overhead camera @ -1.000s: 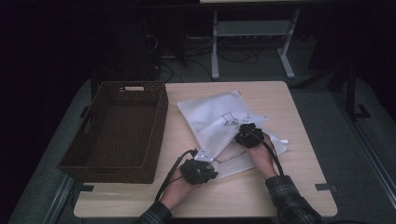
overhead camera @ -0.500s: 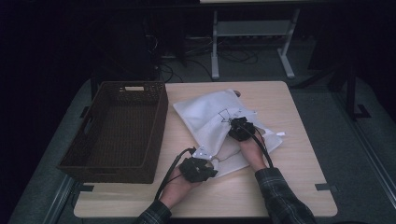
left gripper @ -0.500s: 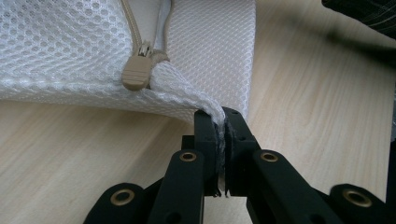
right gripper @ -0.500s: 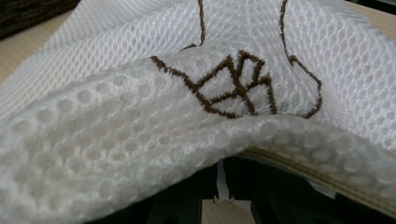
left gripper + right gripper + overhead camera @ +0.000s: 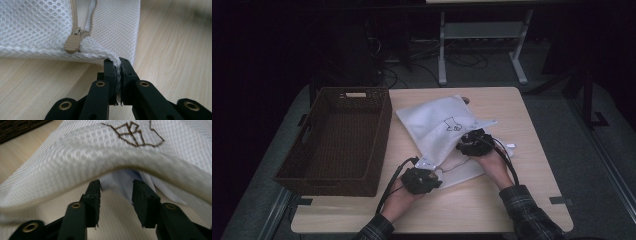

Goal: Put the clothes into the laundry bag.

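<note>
The white mesh zip bag is laid diagonally beside the wicker basket, its near corner pinched in the clamped left gripper, its mouth before the right gripper, whose jaws, just opening, are parted around nothing.

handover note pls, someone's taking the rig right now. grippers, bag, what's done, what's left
Left gripper: shut on the corner of the white mesh bag, beside the beige zipper pull.
Right gripper: jaws have just been opening, now open at the bag's mouth, under the raised mesh edge; light cloth lies inside between them.
Bag lies on the table, right of the brown basket.
Done: bag unzipped, held open.
Left, probably: zip shut, perhaps move the bag to the basket.
</note>
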Demonstrator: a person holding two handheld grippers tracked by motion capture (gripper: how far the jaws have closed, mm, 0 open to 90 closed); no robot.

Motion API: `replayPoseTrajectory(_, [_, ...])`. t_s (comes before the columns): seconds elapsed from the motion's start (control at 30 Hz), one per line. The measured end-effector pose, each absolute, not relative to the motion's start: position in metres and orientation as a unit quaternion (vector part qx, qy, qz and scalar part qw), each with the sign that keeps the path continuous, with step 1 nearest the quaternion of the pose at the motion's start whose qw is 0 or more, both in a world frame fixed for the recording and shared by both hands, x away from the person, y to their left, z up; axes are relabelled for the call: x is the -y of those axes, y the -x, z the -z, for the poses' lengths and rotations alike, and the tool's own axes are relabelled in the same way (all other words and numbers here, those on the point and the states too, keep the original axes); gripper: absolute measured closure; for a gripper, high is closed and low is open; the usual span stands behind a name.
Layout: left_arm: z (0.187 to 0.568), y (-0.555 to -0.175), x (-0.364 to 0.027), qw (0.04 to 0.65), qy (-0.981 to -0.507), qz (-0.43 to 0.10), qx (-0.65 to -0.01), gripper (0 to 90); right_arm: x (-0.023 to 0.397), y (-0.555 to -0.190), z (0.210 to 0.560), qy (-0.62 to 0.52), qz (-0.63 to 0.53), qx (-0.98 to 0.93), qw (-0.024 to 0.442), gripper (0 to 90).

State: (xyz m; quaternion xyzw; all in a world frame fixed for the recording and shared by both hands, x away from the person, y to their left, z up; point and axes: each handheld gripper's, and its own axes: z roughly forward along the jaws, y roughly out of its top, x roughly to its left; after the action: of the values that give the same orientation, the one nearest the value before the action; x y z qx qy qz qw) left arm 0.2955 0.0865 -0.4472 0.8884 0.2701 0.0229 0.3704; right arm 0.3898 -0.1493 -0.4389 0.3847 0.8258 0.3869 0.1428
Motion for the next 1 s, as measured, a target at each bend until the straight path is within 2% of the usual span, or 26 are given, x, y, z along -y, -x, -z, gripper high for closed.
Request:
replayPoseTrajectory(0.2, [0.447,-0.296,-0.087,0.371,-0.888,-0.024,-0.269,85.3,0.174,-0.375,0.428,-0.386,-0.402,-0.821,0.126,49.7])
replayPoseTrajectory(0.53, [0.447,-0.296,-0.087,0.373,-0.888,-0.023,-0.269,85.2,0.220,-0.359,0.416,-0.401,-0.402,-0.810,0.146,42.1])
replayPoseTrajectory(0.8, [0.447,-0.297,-0.087,0.374,-0.887,-0.022,-0.269,85.2,0.264,-0.353,0.422,-0.438,-0.389,-0.793,0.165,38.9])
replayPoseTrajectory(1.0, [0.447,-0.297,-0.088,0.375,-0.887,-0.022,-0.269,85.2,0.284,-0.355,0.433,-0.463,-0.383,-0.786,0.146,38.6])
